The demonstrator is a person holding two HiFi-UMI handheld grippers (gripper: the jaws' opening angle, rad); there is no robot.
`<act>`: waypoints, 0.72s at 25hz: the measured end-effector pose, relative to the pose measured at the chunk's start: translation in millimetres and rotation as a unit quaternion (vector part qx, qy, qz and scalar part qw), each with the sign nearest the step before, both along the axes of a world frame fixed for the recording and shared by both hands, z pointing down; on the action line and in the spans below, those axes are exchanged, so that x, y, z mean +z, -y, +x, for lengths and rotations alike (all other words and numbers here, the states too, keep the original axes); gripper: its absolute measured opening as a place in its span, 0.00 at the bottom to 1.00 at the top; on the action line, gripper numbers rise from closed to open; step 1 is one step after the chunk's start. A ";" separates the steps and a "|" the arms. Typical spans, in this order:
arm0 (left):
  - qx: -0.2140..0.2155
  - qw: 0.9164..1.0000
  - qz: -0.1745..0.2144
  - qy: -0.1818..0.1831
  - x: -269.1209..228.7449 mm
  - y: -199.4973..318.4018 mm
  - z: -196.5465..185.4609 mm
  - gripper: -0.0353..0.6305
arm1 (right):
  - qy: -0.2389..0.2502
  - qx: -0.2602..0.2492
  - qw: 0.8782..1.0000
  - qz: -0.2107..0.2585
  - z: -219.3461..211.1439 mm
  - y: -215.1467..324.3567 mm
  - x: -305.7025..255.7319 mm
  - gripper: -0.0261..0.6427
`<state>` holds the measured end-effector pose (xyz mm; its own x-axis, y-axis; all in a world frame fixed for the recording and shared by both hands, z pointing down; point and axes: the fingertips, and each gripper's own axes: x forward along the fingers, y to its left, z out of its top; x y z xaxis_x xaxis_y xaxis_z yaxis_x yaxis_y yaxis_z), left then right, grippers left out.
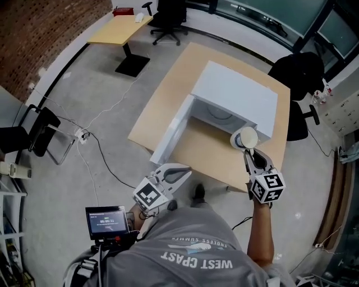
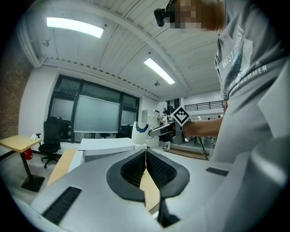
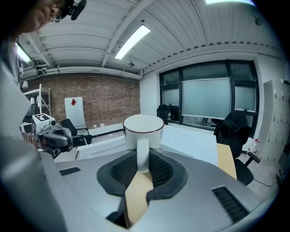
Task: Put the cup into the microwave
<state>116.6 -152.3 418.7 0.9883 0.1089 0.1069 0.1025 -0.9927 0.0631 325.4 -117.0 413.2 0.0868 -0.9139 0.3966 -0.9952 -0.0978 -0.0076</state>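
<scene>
A white cup (image 1: 245,138) with a dark rim hangs just in front of the open white microwave (image 1: 238,92), at the right end of its opening. My right gripper (image 1: 251,151) is shut on the cup's handle (image 3: 142,156), and the cup (image 3: 143,131) stands upright. The microwave door (image 1: 171,134) is swung out to the left. My left gripper (image 1: 188,172) hovers at the table's near edge, close to the door's tip. Its jaws are shut with nothing between them (image 2: 146,152). The left gripper view shows the cup (image 2: 139,131) beyond the microwave (image 2: 106,146).
The microwave sits on a wooden table (image 1: 196,151). A black office chair (image 1: 297,73) stands at its far right. Another desk (image 1: 120,28) and chair (image 1: 168,17) are at the back left. A cable (image 1: 106,162) runs over the floor, and a small screen (image 1: 106,218) is at my waist.
</scene>
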 end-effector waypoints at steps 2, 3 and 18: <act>-0.007 1.000 -0.004 0.005 4.1 2.8 -8.7 0.09 | 0.006 -0.007 1.000 -0.009 -6.0 9.7 12.6 0.14; -0.009 1.000 -0.003 0.007 4.9 4.1 -13.0 0.09 | 0.010 -0.011 1.000 -0.015 -9.0 14.7 17.5 0.14; -0.044 0.998 -0.028 0.043 20.2 27.0 -6.2 0.09 | 0.049 -0.057 0.990 -0.117 9.6 98.8 134.3 0.14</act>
<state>110.4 -179.3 438.9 0.9816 0.0299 0.1884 0.0066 -0.9924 0.1231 335.0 -215.8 547.6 -0.0613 -0.7974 0.6004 -0.9954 0.0048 -0.0953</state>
